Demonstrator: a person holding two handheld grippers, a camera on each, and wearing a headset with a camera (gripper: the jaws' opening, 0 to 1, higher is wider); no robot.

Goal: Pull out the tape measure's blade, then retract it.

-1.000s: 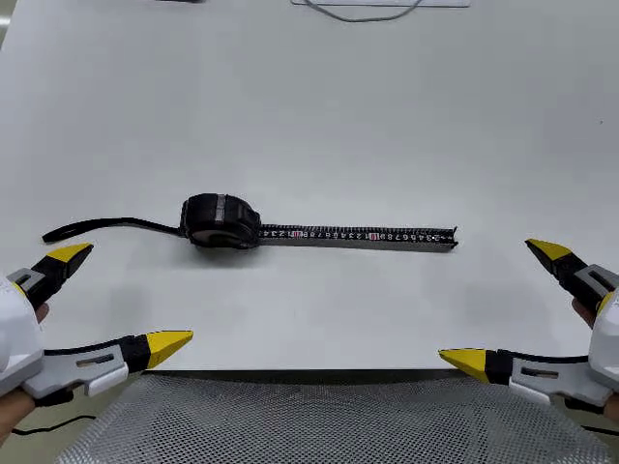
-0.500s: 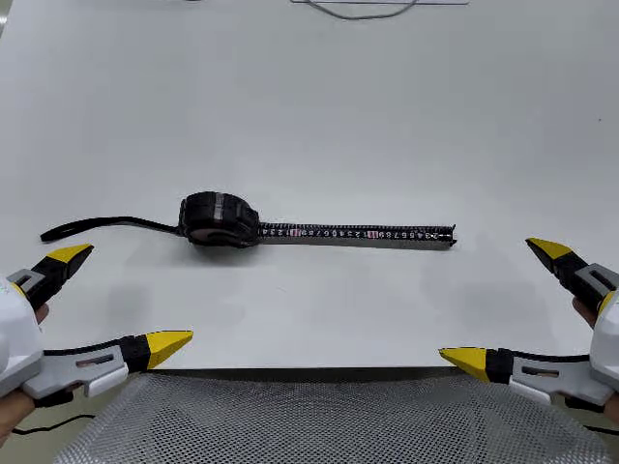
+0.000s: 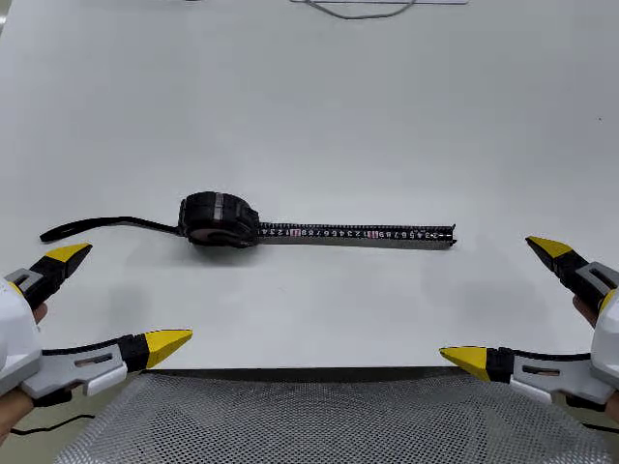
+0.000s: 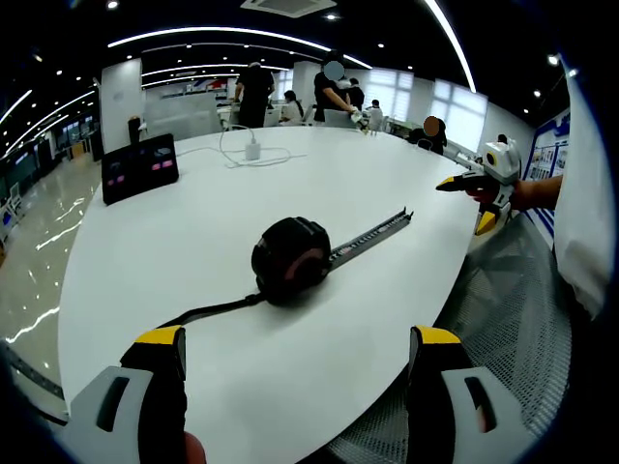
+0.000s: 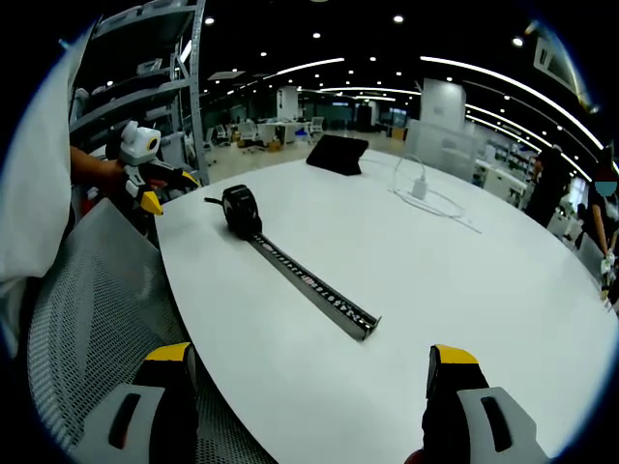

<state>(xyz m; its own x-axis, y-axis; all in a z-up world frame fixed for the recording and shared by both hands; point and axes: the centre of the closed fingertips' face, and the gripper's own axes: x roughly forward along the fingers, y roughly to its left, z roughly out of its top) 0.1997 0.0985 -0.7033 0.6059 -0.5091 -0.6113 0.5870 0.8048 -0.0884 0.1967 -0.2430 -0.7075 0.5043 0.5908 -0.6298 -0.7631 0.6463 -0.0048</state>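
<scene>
A white table (image 3: 309, 116) is stretching wide. A grey mesh chair (image 3: 319, 420) is sitting against the table's near edge. A white cable (image 4: 253, 150) is lying and a dark tablet (image 4: 140, 166) is standing toward the table's far side. People (image 4: 256, 92) are standing beyond the table.

Table (image 3: 319, 106): smooth white, faintly glossy. Tape measure (image 3: 220, 220): matt black case, printed blade (image 3: 356, 234). Near edge: grey woven mesh (image 3: 319, 420).

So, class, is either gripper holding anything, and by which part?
Nothing is held. The left gripper and right gripper are open, clear of the tape measure, its blade out.
</scene>
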